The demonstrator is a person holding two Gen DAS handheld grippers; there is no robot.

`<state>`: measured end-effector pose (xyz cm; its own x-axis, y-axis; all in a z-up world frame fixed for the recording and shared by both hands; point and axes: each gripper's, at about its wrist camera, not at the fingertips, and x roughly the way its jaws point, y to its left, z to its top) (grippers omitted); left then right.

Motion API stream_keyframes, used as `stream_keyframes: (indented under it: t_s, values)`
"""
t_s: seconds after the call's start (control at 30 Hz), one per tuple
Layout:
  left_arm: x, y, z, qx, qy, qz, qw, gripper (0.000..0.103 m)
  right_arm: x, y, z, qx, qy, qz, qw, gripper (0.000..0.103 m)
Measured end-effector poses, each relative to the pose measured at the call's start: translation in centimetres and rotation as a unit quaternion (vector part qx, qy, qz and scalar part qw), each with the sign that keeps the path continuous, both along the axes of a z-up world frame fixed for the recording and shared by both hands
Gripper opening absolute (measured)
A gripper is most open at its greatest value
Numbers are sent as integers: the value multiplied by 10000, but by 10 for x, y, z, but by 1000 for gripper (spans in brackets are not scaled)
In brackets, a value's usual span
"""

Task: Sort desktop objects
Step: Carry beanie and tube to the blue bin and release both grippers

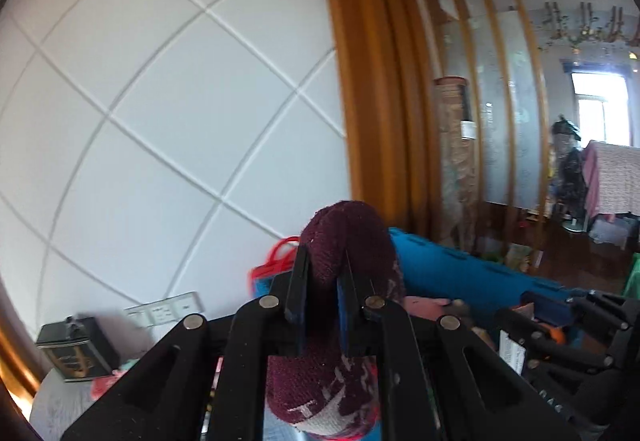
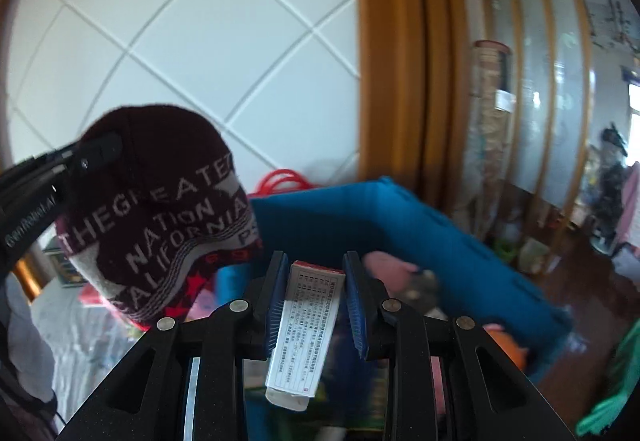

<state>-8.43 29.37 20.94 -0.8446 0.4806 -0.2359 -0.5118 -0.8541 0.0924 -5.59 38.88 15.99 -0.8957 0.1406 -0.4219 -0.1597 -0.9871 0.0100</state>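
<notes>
In the left wrist view my left gripper (image 1: 325, 291) is shut on a maroon knit hat (image 1: 348, 241). The hat bulges above the fingers and hangs down below them. In the right wrist view that hat (image 2: 160, 201) shows white lettering and a grey and red band, with the left gripper (image 2: 96, 151) clamped on its crown. My right gripper (image 2: 316, 283) is shut on a small white printed box (image 2: 306, 325), which stands upright between the blue pads. Both grippers are raised above a blue fabric bin (image 2: 400, 225). The right gripper (image 1: 536, 315) also shows at the lower right of the left wrist view.
The blue bin (image 1: 460, 273) holds a pink item (image 2: 388, 269) and an orange one (image 2: 508, 349). A red-handled bag (image 1: 280, 253) stands behind it. A black tin (image 1: 76, 349) sits by the white panelled wall and socket (image 1: 164, 311). A wooden door frame (image 1: 372, 81) rises to the right.
</notes>
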Motion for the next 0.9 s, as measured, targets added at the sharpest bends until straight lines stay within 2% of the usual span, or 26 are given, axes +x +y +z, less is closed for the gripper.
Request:
stream_keyframes:
  t_s: [0.1, 0.23, 0.33, 0.43, 0.53, 0.6, 0.67, 0.7, 0.73, 0.83, 0.9]
  values:
    - [3, 50, -11, -105, -182, -441, 9988, 11, 1, 38, -9, 23, -135, -348, 9993, 28]
    - [6, 98, -35, -386, -503, -806, 9947, 11, -4, 78, -31, 23, -495, -680, 9965, 28]
    - [8, 119, -54, -533, -743, -874, 9920, 12, -6, 103, -47, -86, -756, -744, 9943, 28]
    - [6, 134, -69, -692, -924, -756, 9904, 18, -12, 111, -62, -117, -954, -745, 9926, 28]
    - [8, 131, -76, -659, -1036, -745, 9896, 34, -12, 112, -71, -87, -1092, -743, 9912, 28]
    - [7, 127, -79, -625, -1044, -764, 9896, 67, -15, 113, -76, -42, -1164, -757, 9903, 28]
    - [10, 123, -81, -554, -890, -690, 9921, 81, -17, 114, -83, -27, -1226, -767, 9895, 29]
    - [13, 121, -80, -534, -798, -659, 9932, 83, -19, 117, -86, -25, -1232, -759, 9895, 30]
    - [14, 120, -81, -543, -773, -658, 9934, 84, -17, 116, -88, -15, -1247, -755, 9893, 32]
    - [14, 113, -80, -476, -831, -641, 9933, 85, -17, 115, -94, -31, -1291, -757, 9887, 51]
    - [12, 104, -79, -394, -870, -624, 9935, 85, -16, 115, -96, -25, -1270, -753, 9890, 77]
